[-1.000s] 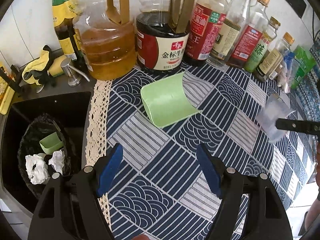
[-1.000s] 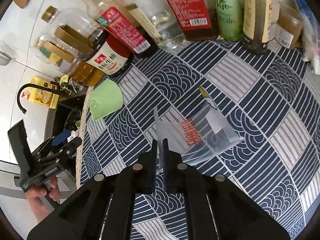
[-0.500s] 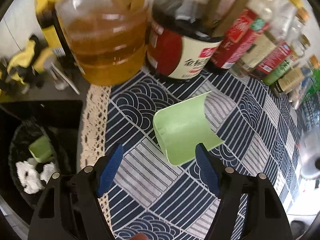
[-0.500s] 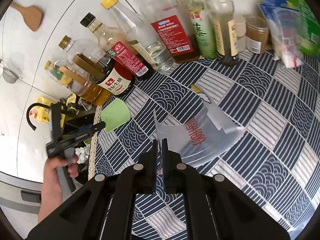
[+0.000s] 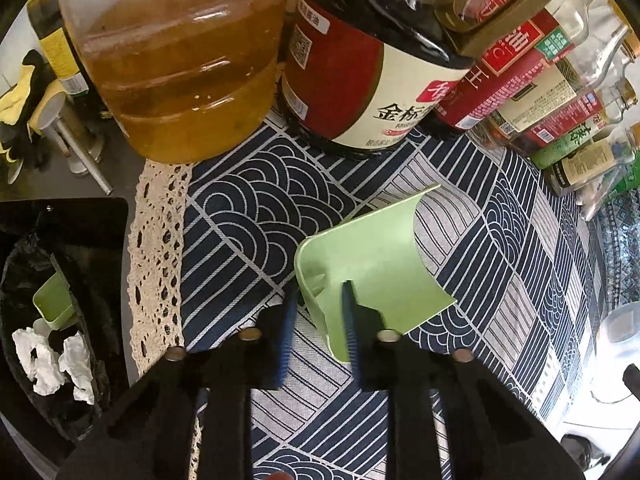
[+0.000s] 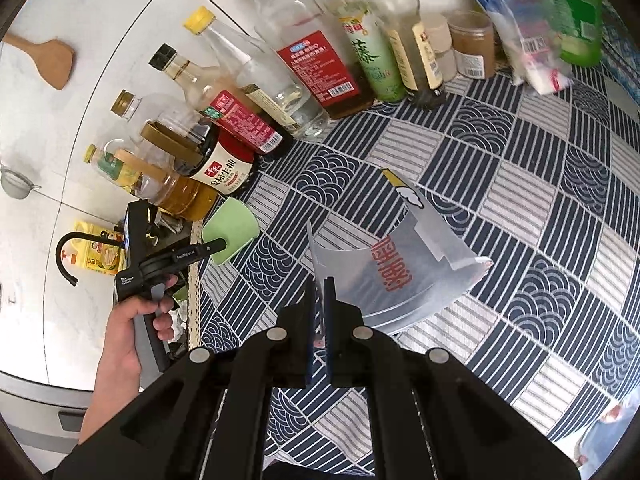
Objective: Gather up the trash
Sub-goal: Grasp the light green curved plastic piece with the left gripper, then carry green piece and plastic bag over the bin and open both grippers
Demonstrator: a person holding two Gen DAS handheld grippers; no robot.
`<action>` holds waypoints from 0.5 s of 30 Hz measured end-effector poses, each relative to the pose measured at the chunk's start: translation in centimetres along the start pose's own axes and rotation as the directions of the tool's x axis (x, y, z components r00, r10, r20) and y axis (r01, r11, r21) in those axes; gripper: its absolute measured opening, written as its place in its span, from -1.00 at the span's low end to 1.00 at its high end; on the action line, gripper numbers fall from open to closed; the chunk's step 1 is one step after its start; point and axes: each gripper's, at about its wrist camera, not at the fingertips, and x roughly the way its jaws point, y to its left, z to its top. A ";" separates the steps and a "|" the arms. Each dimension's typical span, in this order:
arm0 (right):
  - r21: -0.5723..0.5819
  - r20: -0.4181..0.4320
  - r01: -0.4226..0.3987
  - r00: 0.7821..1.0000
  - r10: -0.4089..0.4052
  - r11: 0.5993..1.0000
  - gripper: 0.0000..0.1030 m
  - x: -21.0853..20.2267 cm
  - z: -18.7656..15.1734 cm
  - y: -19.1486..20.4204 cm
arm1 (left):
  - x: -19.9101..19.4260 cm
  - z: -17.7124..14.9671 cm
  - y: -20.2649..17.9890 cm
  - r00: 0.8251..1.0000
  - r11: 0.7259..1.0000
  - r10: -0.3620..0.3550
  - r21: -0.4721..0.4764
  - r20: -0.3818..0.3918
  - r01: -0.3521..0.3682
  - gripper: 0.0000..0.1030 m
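The left tongs have just closed on the near wall of a cut green cup lying on the blue patterned cloth of the desk. Behind it stand an oil jug and a soy sauce jug. At left, a black-lined bin holds crumpled tissue and another green piece.

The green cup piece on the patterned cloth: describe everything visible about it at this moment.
The green cup piece is a pale green, matte, thin-walled fragment, apparently plastic or coated paper: a cup cut open lengthwise, with a curved wall, a flat base end and scalloped cut edges. It lies on its side on the blue-and-white tablecloth, in front of the soy sauce jug. The left gripper has just been closing and is shut on the wall near the base end, one finger inside, one outside.
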 end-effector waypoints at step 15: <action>0.024 -0.040 -0.002 0.999 0.003 1.000 -0.91 1.7 -1.5 1.5 | -1.9 -0.6 -0.1 1.000 0.997 -0.009 0.081 0.011 0.008 -0.81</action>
